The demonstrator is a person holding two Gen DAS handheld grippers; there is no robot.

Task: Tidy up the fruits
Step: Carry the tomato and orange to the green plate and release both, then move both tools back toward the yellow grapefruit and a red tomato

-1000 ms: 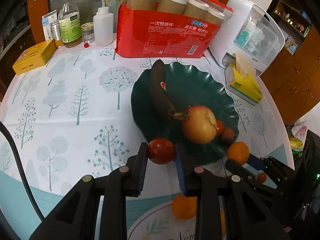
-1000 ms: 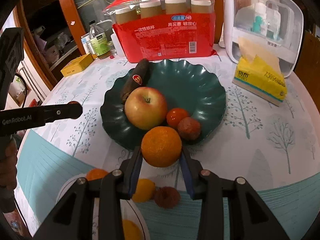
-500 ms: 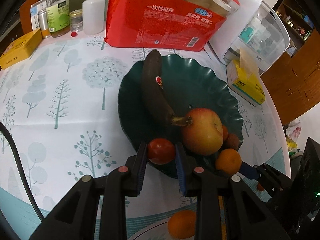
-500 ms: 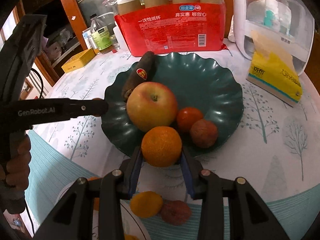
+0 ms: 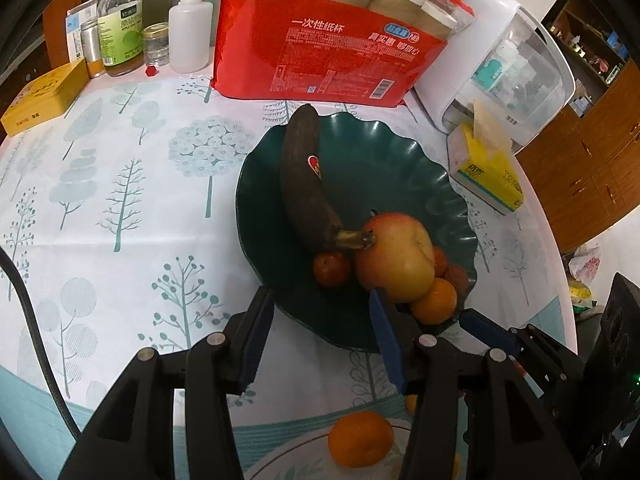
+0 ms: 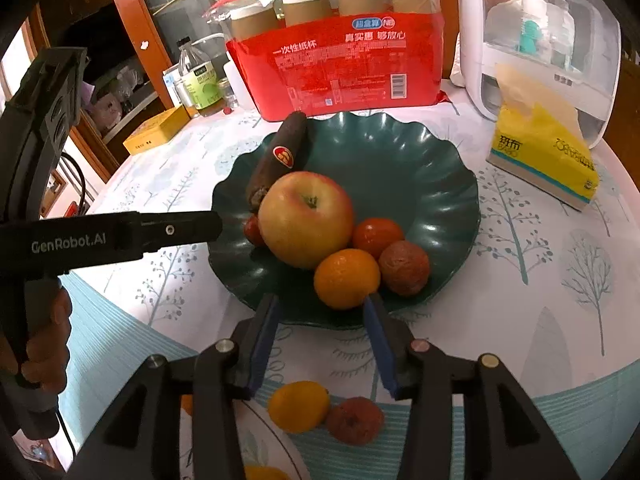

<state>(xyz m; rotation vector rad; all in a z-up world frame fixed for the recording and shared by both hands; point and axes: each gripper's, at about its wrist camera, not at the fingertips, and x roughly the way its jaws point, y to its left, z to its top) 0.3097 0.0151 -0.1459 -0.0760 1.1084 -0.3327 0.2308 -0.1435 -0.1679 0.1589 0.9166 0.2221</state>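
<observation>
A dark green scalloped plate [image 5: 400, 168] [image 6: 420, 168] holds a blackened banana [image 5: 304, 184], a big apple [image 5: 394, 256] [image 6: 306, 218], a small red fruit [image 5: 331, 269], a tangerine [image 6: 347, 278] [image 5: 435, 300], a red-orange fruit [image 6: 377, 232] and a brown fruit [image 6: 404, 267]. My left gripper [image 5: 320, 300] is open and empty at the plate's near rim, just short of the small red fruit. My right gripper [image 6: 320, 304] is open, its jaws either side of the tangerine's near edge. It shows in the left wrist view [image 5: 488, 332].
A white plate [image 6: 240, 432] near me holds a tangerine [image 5: 360, 438], a yellow fruit [image 6: 298, 406] and a shrivelled red fruit [image 6: 354, 420]. Behind the green plate stand a red pack of paper cups [image 5: 328, 52], a white appliance [image 5: 500, 64], a tissue pack [image 6: 544, 152], bottles [image 5: 120, 28] and a yellow tin [image 5: 44, 96].
Both grippers opened. The small red fruit left the left gripper and now lies in the green plate by the apple. The tangerine left the right gripper and lies at the plate's near side.
</observation>
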